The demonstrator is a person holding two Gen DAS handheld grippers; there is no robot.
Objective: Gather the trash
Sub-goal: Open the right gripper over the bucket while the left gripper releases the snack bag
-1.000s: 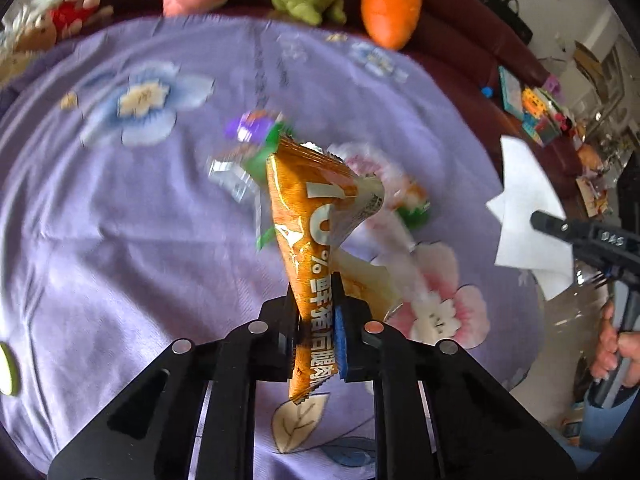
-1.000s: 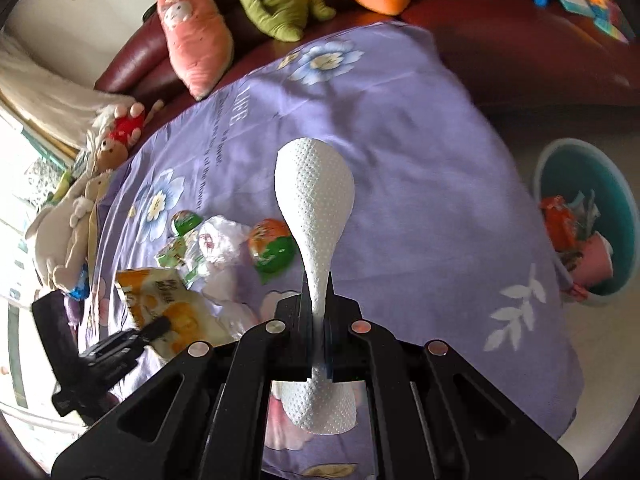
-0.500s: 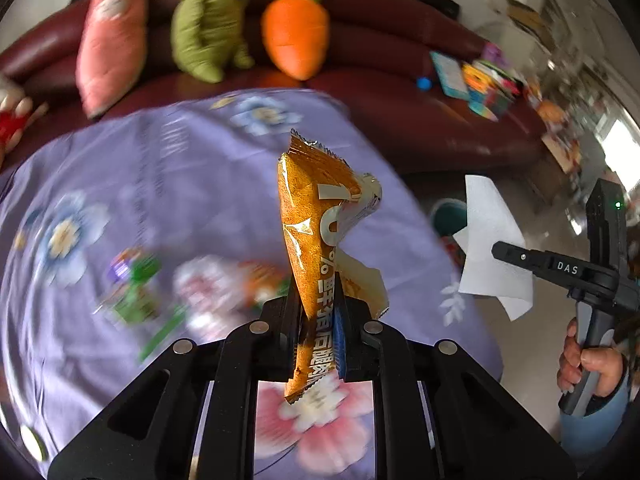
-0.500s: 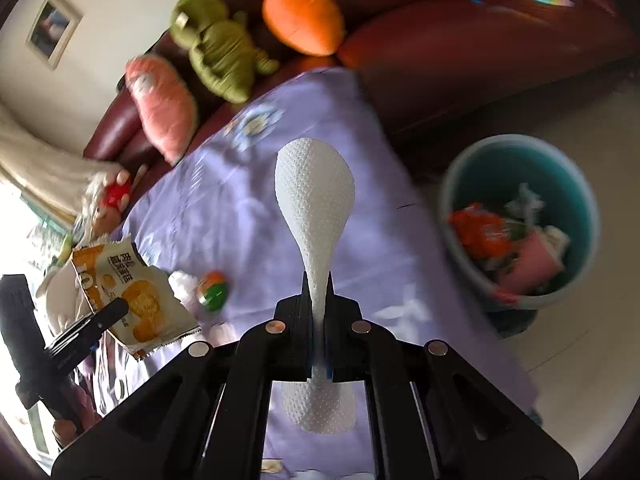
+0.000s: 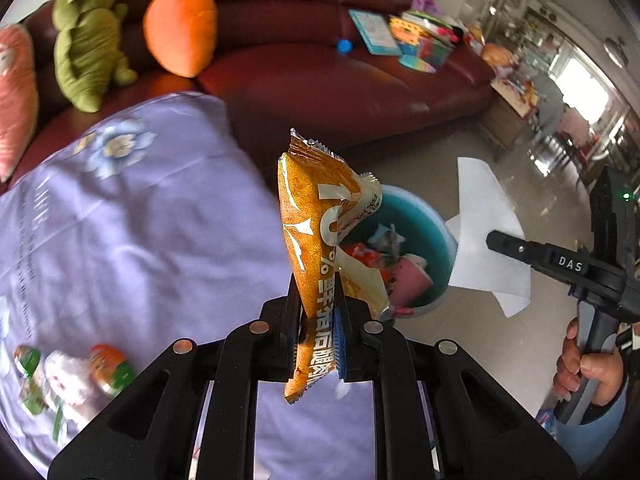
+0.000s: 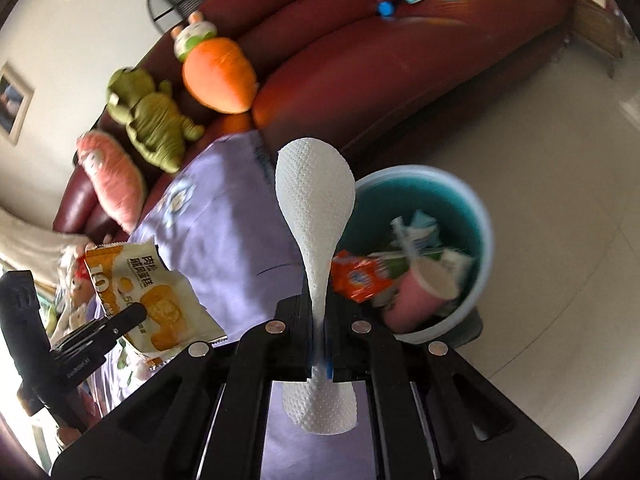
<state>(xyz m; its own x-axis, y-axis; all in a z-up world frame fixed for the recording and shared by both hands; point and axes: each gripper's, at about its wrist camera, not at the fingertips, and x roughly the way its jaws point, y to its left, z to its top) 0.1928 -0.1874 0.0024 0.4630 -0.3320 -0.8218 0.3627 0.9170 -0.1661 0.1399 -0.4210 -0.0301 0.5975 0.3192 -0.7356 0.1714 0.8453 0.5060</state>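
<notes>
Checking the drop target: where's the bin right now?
The teal bin stands on the floor, right of the purple-covered table and in front of the red sofa; in the left wrist view the snack bag partly covers it.

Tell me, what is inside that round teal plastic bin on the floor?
The teal bin holds an orange wrapper, a pink paper cup and crumpled packets. Anything beneath them is covered.

The left hand-held gripper (image 5: pixel 320 320) is matte black plastic with two slotted arms, four round silver screw heads across them, and blue pads lining its fingers. The right hand-held gripper (image 6: pixel 320 336) is built alike. Seen from the left wrist, its black body carries white "DAS" lettering, a green light above that lettering, and a grey handle; the hand (image 5: pixel 588 368) below it emerges from a light blue sleeve (image 5: pixel 592 432).
</notes>
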